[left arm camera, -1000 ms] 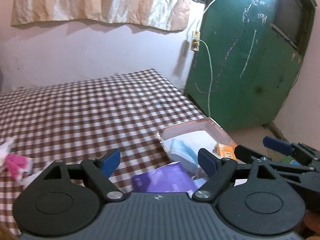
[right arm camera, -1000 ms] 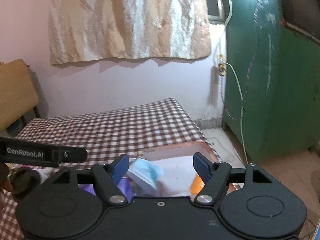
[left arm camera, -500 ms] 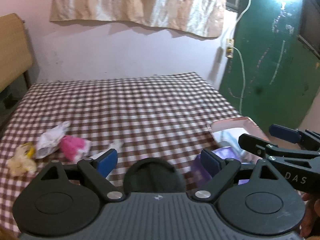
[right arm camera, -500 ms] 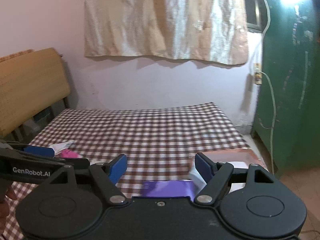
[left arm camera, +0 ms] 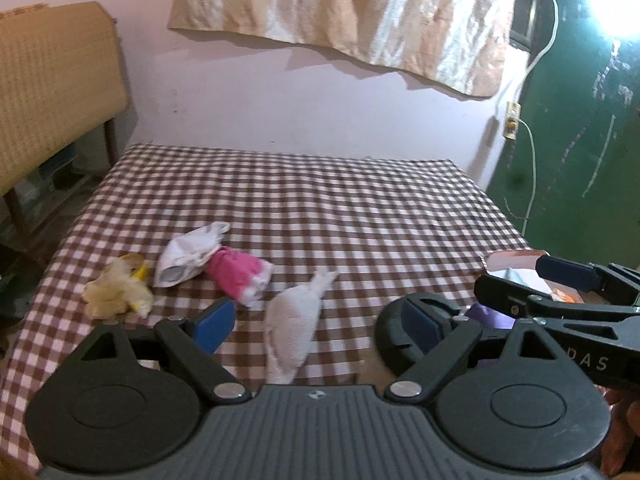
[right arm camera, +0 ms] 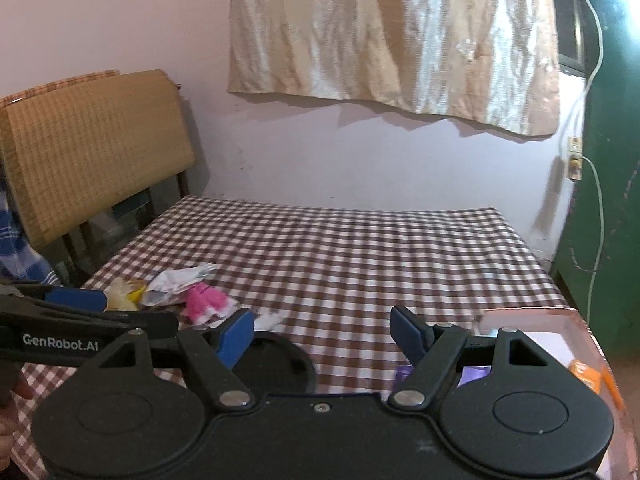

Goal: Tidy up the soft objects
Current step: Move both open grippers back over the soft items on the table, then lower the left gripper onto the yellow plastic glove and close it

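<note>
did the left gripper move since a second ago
Yes. The left gripper swung left, away from the green cabinet and pink tray, toward the pink cloth.

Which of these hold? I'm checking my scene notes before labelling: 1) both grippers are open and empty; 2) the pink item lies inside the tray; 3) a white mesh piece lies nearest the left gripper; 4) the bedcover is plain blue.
1) True: the left gripper and right gripper are both open, nothing between their fingers.
2) False: the pink item lies on the checkered bedcover, far from the tray.
3) True: the white mesh piece lies just ahead of the left gripper.
4) False: the bedcover is brown-and-white checked.
</note>
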